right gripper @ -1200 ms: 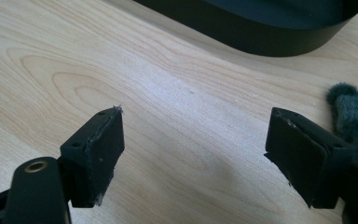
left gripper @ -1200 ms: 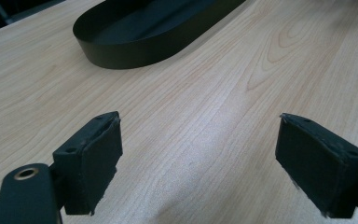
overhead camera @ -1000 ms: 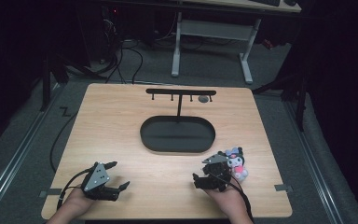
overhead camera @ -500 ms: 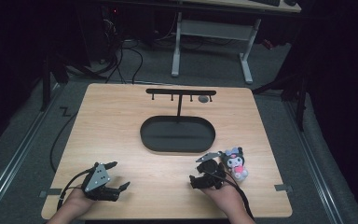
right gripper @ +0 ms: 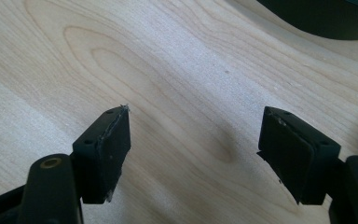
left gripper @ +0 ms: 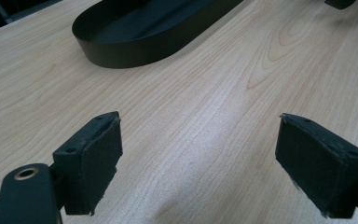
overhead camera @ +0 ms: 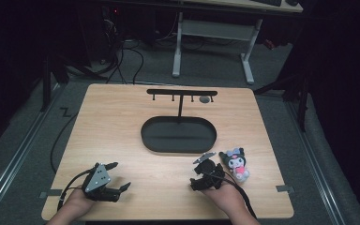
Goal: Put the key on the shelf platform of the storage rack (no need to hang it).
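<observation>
The right gripper (overhead camera: 206,166) is lying low over the near right part of the wooden table (overhead camera: 117,126), held in the person's right hand (overhead camera: 225,199), whose forearm is running off the bottom edge of the high view. Its jaws have just been closing a little, yet they are standing apart, and the right gripper view is showing nothing but bare wood grain between its pads (right gripper: 109,154). Just beside it, on its right, a small plush doll (overhead camera: 236,164) with a dark head and a pink body is lying on the table; it looks apart from the jaws, though at this size the gap is hard to judge.

The left gripper (overhead camera: 115,176) is resting near the left front corner in the left hand (overhead camera: 77,206), its grey plate facing up and its cable looping toward the table edge. Its jaws are gaping wide over bare wood, holding nothing.

Farther out, a black oval tray (overhead camera: 178,136) is sitting at the table's middle; the left gripper view is cutting off its far end. Behind it a black T-shaped rack (overhead camera: 182,93) is standing upright, with a small grey thing (overhead camera: 205,99) under its bar that is too small to identify. Beyond the table the room is lying mostly in darkness.
</observation>
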The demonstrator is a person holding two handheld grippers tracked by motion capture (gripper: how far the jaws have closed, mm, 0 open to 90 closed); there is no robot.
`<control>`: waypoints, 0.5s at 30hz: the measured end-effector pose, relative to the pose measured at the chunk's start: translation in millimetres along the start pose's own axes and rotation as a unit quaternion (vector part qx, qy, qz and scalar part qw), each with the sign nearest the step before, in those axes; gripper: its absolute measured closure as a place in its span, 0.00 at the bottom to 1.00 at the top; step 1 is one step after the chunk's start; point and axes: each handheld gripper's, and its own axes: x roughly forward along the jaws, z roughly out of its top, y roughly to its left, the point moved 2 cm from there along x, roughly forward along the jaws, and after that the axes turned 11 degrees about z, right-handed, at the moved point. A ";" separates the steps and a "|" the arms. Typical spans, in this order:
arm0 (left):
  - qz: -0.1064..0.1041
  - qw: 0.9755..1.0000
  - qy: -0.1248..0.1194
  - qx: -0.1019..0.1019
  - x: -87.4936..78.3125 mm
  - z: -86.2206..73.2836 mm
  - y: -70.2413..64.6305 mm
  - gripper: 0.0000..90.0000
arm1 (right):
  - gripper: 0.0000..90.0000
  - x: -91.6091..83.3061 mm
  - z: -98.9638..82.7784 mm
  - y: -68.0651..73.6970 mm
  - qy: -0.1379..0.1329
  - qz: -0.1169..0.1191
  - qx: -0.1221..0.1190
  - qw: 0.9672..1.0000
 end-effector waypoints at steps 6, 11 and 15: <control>-0.006 1.000 0.002 0.001 0.6 0.2 0.1 0.17 | 0.27 -4.9 3.2 0.8 0.025 0.017 0.000 1.000; -0.005 1.000 0.004 0.000 0.8 0.3 0.8 0.17 | 0.25 -8.5 5.8 -2.1 0.045 0.020 0.008 0.999; -0.005 1.000 0.003 0.002 0.6 0.2 -0.2 0.17 | 0.24 -11.9 7.7 -2.4 0.060 0.012 -0.001 0.998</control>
